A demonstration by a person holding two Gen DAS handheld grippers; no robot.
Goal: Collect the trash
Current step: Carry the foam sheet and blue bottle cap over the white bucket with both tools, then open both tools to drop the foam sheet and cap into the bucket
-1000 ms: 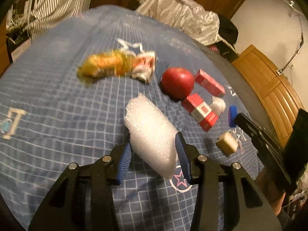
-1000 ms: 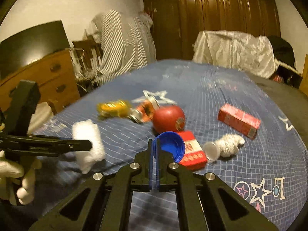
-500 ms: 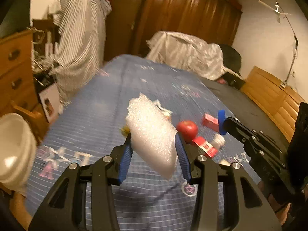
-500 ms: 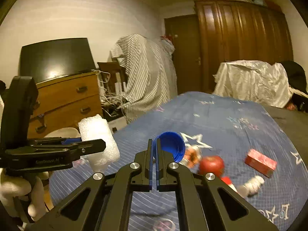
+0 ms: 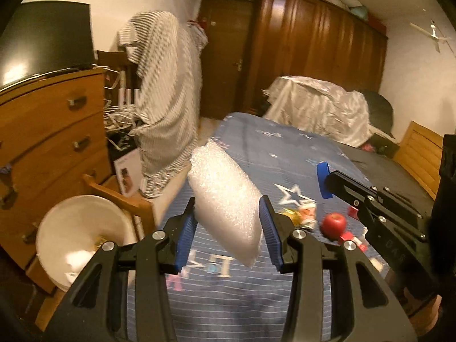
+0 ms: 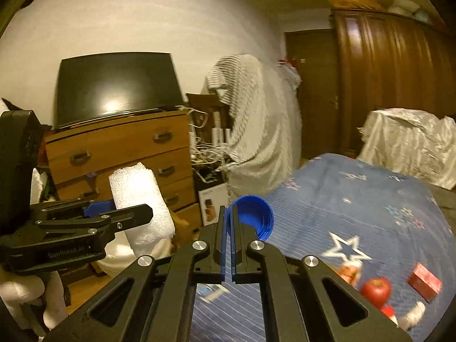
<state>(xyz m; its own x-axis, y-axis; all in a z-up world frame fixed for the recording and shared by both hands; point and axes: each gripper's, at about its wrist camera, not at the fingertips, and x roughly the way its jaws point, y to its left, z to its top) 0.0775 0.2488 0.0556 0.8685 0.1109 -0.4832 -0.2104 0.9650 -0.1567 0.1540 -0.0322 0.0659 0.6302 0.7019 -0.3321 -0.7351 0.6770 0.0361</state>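
Carry step: left gripper [image 5: 228, 229] jaws are clamping the white foam wad [image 5: 225, 202], right gripper [image 6: 228, 229] jaws pinching the blue cap [image 6: 253, 218]; next, both likely need releasing over the white bin [image 5: 77, 228] beside the bed [image 5: 285, 154].

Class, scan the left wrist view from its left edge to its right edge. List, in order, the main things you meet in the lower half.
white bin → foam piece held in the left gripper → red apple → right gripper's black arm.
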